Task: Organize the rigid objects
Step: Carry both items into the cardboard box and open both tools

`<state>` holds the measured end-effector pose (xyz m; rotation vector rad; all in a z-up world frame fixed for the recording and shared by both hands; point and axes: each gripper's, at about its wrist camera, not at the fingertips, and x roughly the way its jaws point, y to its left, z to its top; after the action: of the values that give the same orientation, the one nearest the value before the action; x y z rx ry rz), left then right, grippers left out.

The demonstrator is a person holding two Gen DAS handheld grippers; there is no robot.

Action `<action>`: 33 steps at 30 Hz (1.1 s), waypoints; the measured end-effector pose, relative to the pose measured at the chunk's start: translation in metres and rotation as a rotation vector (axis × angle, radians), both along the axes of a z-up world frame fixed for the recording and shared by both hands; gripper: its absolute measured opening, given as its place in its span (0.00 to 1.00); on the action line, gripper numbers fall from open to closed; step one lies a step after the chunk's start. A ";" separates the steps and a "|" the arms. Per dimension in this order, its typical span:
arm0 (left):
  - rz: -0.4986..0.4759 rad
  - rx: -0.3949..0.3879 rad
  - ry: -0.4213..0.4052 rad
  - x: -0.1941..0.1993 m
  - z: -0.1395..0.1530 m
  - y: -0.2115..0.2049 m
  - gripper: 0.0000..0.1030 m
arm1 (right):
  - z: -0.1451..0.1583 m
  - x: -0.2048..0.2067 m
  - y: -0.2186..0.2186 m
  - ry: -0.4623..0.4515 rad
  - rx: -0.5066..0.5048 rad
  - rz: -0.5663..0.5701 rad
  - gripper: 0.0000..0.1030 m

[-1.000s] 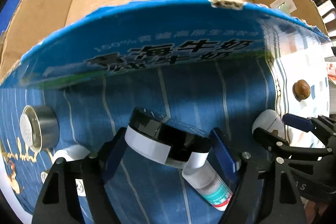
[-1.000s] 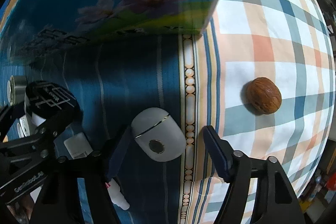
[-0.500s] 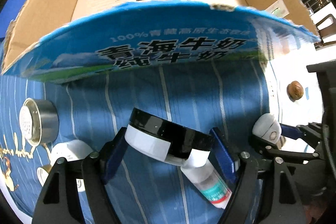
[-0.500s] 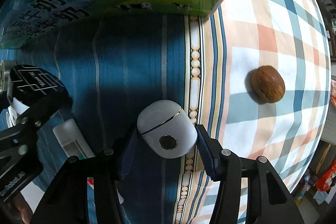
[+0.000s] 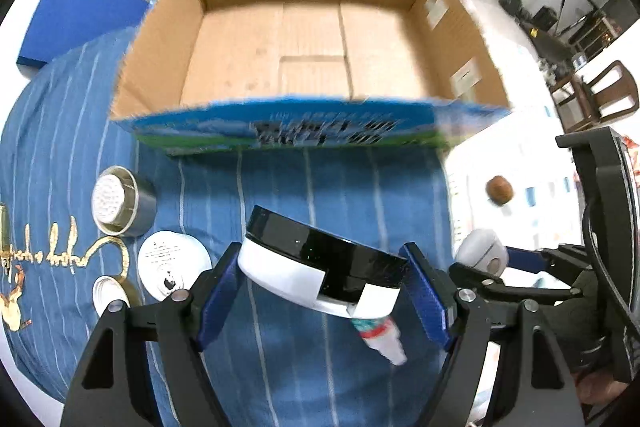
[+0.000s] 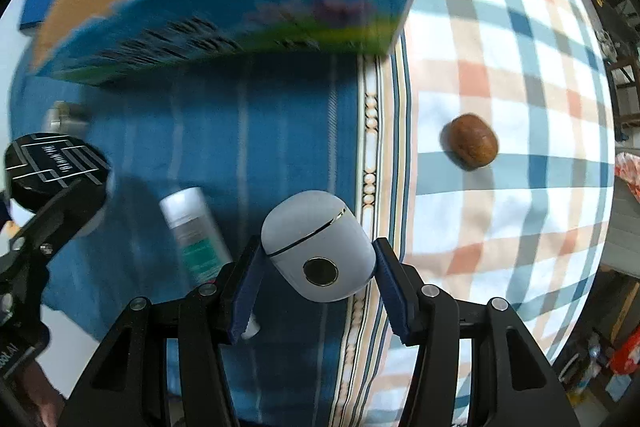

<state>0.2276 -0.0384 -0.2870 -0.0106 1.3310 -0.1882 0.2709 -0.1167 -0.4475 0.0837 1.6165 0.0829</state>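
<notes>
My left gripper [image 5: 322, 297] is shut on a round white jar with a black lid [image 5: 320, 267], held tilted above the blue striped cloth. Beyond it stands an open cardboard box [image 5: 304, 43] with a blue printed front. My right gripper [image 6: 316, 281] is shut on a grey egg-shaped case [image 6: 318, 245], lifted off the cloth; that case [image 5: 482, 251] also shows at the right of the left wrist view. In the right wrist view the jar lid [image 6: 56, 165] appears at the far left. A white tube with a green label [image 6: 196, 235] lies on the cloth between the grippers.
A walnut [image 6: 474, 147] sits on the plaid cloth to the right. A metal tin [image 5: 120, 201], a white round disc [image 5: 172, 263] and a small white cap [image 5: 110, 293] lie on the blue cloth to the left. Furniture stands beyond the table at the right.
My left gripper has risen with the jar, so the box's inside now shows. My right gripper closed on the grey case and lifted it a little.
</notes>
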 end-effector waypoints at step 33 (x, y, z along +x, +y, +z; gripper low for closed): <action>0.051 -0.091 0.043 0.255 -0.008 0.019 0.74 | 0.085 0.232 -0.005 -0.179 -0.060 -0.079 0.55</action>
<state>0.4829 -0.0194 -0.2951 -0.1262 1.3625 -0.2062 0.5026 -0.1219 -0.3628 0.0914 1.4345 -0.0191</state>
